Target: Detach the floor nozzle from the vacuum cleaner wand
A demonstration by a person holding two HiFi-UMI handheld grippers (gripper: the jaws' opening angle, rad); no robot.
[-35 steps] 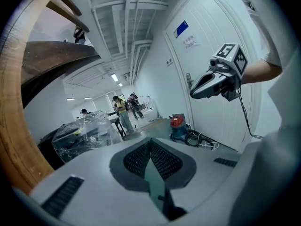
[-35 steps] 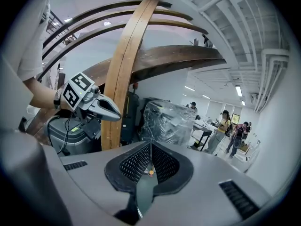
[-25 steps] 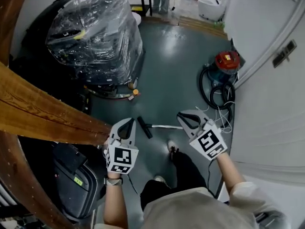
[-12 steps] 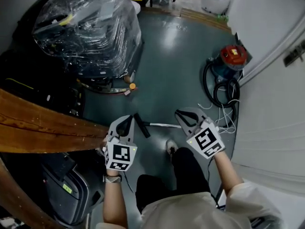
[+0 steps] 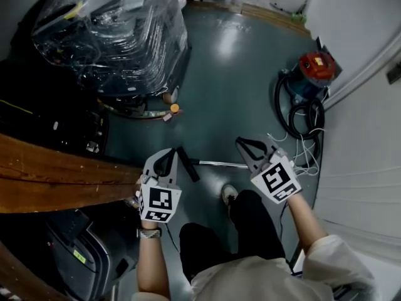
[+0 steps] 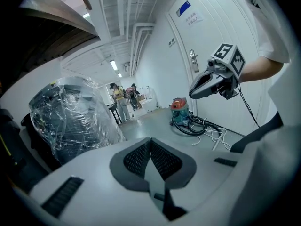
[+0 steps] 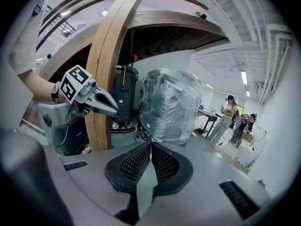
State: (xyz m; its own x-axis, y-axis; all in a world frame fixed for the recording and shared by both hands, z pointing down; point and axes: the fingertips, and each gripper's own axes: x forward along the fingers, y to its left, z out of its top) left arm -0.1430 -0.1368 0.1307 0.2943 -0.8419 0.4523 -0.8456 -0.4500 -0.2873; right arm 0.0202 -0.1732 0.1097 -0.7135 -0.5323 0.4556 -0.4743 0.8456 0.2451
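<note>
Well, both grippers hang low over the grey floor [image 5: 238, 74], pointing forward and slightly down. The left gripper [image 5: 168, 157] has its jaws pressed together on nothing, and the right gripper [image 5: 245, 144] is likewise closed and empty. Between them lies the black floor nozzle [image 5: 188, 163], just beside the left gripper's tip, with the silver wand [image 5: 219, 163] running from it toward the right gripper. Well beyond the right gripper sits the red-topped vacuum cleaner [image 5: 315, 68] with its coiled hose [image 5: 301, 115].

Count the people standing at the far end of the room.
2: person in yellow by the table; second person just right of them, right gripper view. Others may hide behind the wrapped machine.
</note>
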